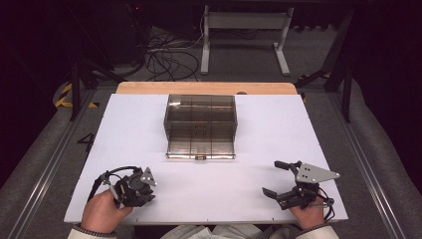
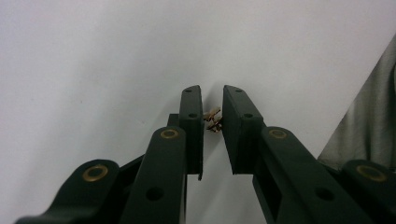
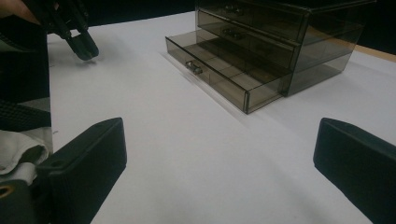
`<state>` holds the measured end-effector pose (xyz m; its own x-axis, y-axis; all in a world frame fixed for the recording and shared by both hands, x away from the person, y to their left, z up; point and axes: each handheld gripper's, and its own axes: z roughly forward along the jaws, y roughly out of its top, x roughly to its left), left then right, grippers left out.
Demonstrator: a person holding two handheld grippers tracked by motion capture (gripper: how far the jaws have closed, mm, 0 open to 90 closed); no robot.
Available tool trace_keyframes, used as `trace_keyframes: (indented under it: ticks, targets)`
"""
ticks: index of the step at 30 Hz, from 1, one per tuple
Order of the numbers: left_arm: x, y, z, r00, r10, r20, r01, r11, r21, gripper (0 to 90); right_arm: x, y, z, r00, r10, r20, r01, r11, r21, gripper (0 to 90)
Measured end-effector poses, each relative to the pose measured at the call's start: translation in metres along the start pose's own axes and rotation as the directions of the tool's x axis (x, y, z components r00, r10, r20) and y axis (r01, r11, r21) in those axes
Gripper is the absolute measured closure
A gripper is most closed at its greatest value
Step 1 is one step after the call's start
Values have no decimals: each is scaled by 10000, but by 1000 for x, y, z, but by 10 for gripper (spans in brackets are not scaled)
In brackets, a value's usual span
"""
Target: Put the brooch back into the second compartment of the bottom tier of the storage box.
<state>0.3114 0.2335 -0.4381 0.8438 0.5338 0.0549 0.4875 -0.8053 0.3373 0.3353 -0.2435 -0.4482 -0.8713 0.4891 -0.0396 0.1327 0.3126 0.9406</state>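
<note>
Small brass piece [image 2: 213,120] between tool tips

The smoky transparent plastic drawer cabinet [image 1: 200,119] stands mid-table toward the far edge, its bottom drawer [image 1: 200,148] pulled out toward the near edge, and is the one obstacle on the white table [image 1: 124,134]. Wide bare strips run along the left and right edges. The near half lies open between the left claw [image 1: 147,194] and the right claw [image 1: 271,177], near the two near corners.

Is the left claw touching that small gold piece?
Touching: in the left gripper view, the left claw is shut on the small gold piece, which spans the narrow gap.
</note>
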Motion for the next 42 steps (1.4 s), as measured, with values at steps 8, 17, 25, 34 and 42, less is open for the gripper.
trace_keyframes:
  ticks: [8, 17, 25, 34, 42]
  targets:
    - [1, 0, -11, 9998, -65, -203, 52, 9978, -660, 788, 0, 0, 0, 10000, -3, -1, 3, 10000, -11, 32]
    - [3, -4, -24, 9981, -314, -533, 202, 9799, -1983, 787, 0, 0, 0, 10000, -17, 3, 17, 10000, 0, 32]
    - [7, -9, -33, 9971, -585, -494, 401, 9487, -3136, 787, 0, 0, 0, 10000, -37, -7, 37, 10000, -20, 32]
    - [13, -16, -39, 9959, -854, -289, 647, 9002, -4307, 788, 0, 0, 0, 10000, -43, -15, 43, 10000, -22, 32]
    - [16, -21, -42, 9951, -987, -53, 824, 8581, -5069, 788, 1, 0, 0, 10000, -55, -14, 55, 10000, -43, 32]
